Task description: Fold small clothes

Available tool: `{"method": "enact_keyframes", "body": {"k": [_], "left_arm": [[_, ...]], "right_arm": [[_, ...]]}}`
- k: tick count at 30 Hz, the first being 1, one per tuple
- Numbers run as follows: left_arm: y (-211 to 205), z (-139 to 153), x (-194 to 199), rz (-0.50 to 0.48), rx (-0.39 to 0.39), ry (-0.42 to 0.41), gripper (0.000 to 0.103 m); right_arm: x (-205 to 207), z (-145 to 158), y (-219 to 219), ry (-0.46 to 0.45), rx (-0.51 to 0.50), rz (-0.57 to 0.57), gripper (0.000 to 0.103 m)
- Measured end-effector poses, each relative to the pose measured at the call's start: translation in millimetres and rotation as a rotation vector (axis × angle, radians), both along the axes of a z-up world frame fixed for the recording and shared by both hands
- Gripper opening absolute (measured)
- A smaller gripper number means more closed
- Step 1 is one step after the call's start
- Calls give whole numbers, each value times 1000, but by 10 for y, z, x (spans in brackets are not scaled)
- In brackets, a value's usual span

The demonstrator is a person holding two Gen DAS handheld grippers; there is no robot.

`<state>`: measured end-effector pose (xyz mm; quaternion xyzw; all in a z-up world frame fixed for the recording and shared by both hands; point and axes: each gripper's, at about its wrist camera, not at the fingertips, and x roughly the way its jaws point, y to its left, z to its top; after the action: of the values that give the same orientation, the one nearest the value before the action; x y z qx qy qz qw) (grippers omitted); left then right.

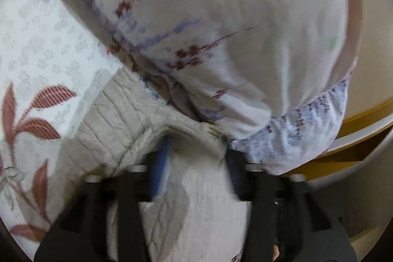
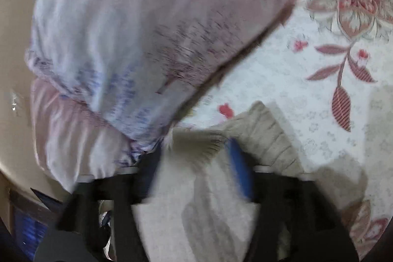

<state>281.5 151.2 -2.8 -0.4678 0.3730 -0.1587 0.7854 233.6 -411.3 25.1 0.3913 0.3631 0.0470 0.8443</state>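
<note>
A cream ribbed knit garment (image 1: 115, 114) (image 2: 265, 139) lies crumpled on the floral bedsheet (image 1: 36, 46) (image 2: 307, 90), beside a pillow (image 1: 221, 28) (image 2: 135, 28).

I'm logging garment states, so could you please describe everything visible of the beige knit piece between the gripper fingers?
The beige knit piece looks like thick ribbed, fuzzy wool with a fringed edge. It lies rumpled on the floral bedsheet, below the pale pillow. The left gripper and right gripper each straddle it with fingers apart; whether they pinch it is blurred.

left wrist: close, downward | right wrist: close, downward | shared: knit garment (image 1: 115, 119) (image 2: 265, 136)
</note>
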Motion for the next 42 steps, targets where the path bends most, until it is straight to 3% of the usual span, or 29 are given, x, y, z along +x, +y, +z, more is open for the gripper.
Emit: {"method": "enact_keyframes", "body": {"k": [3, 5, 8, 13, 18, 20, 23, 35, 42], "left_arm": [[45, 144, -130, -9, 55, -45, 57], [71, 238, -262, -10, 154, -66, 57], [29, 311, -444, -25, 327, -81, 51], [-23, 237, -631, -84, 458, -67, 43], [-32, 114, -722, -118, 499, -53, 33], [-78, 77, -739, -133, 519, -43, 27], [-108, 52, -754, -149, 539, -33, 9], [18, 110, -906, -179, 516, -30, 6], [-47, 55, -896, -181, 580, -34, 9]], "right_arm": [[-189, 187, -3, -64, -92, 29, 76], [-326, 239, -23, -69, -154, 42, 68], [-461, 256, -21, -44, -233, 68, 54], [-655, 175, 57, 1, -330, 159, 49], [-705, 32, 134, 65, -388, 204, 41], [-699, -45, 152, 102, -419, 206, 25], [-749, -28, 134, 85, -407, 196, 13], [-1065, 53, 42, 81, -380, 151, 10], [-1028, -72, 129, 135, -440, 136, 11]]}}
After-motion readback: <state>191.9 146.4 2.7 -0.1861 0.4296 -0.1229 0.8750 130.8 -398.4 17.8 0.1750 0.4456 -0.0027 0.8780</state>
